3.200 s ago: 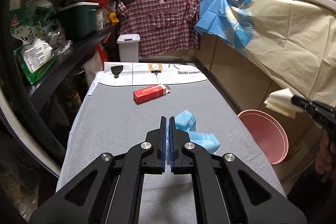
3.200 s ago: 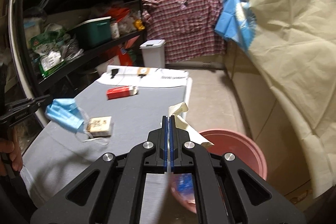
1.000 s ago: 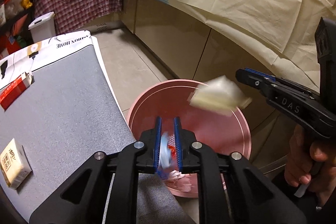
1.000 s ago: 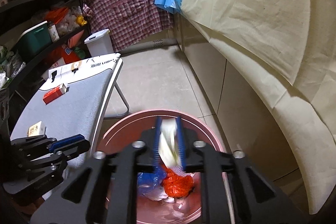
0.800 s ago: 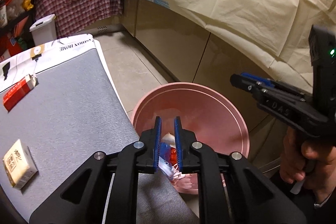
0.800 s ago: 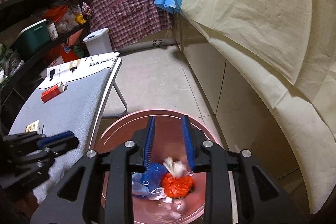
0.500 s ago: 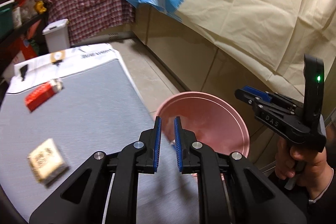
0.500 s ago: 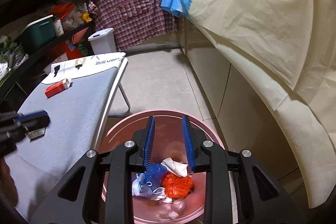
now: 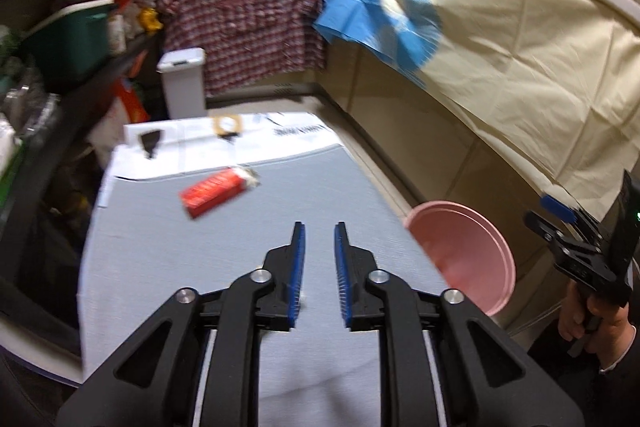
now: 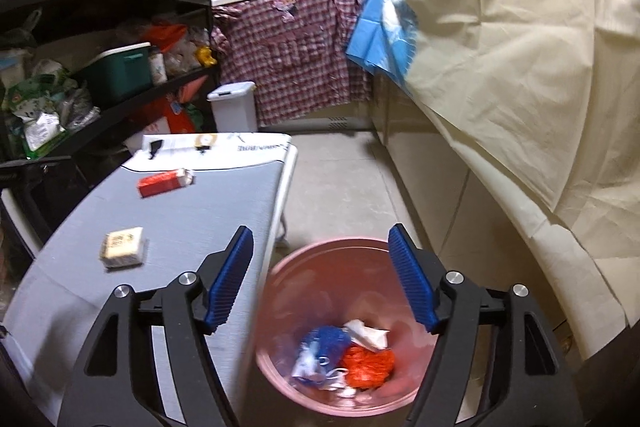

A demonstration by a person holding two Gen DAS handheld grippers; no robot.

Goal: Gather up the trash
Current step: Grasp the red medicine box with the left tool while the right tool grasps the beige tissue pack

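A pink bin (image 10: 332,263) stands on the floor right of the grey table (image 10: 192,211); it holds a blue mask, an orange wad and white paper. My right gripper (image 10: 320,259) is wide open and empty above the bin. My left gripper (image 9: 319,233) is open and empty over the table (image 9: 160,251). A red box (image 9: 214,191) lies ahead of it, also in the right wrist view (image 10: 162,183). A small beige pack (image 10: 122,247) lies on the table's near left. The bin (image 9: 464,247) and right gripper (image 9: 560,223) show at the right in the left wrist view.
Black shelves (image 10: 100,39) packed with goods run along the table's left. A white pedal bin (image 10: 234,105) stands beyond the table. A cream sheet (image 10: 520,67) drapes the counter on the right. Bare floor (image 10: 344,179) lies between table and cabinets.
Both grippers let their trash fall into the bin and opened. My left gripper swung back over the table toward the red box. The right gripper opened wider.
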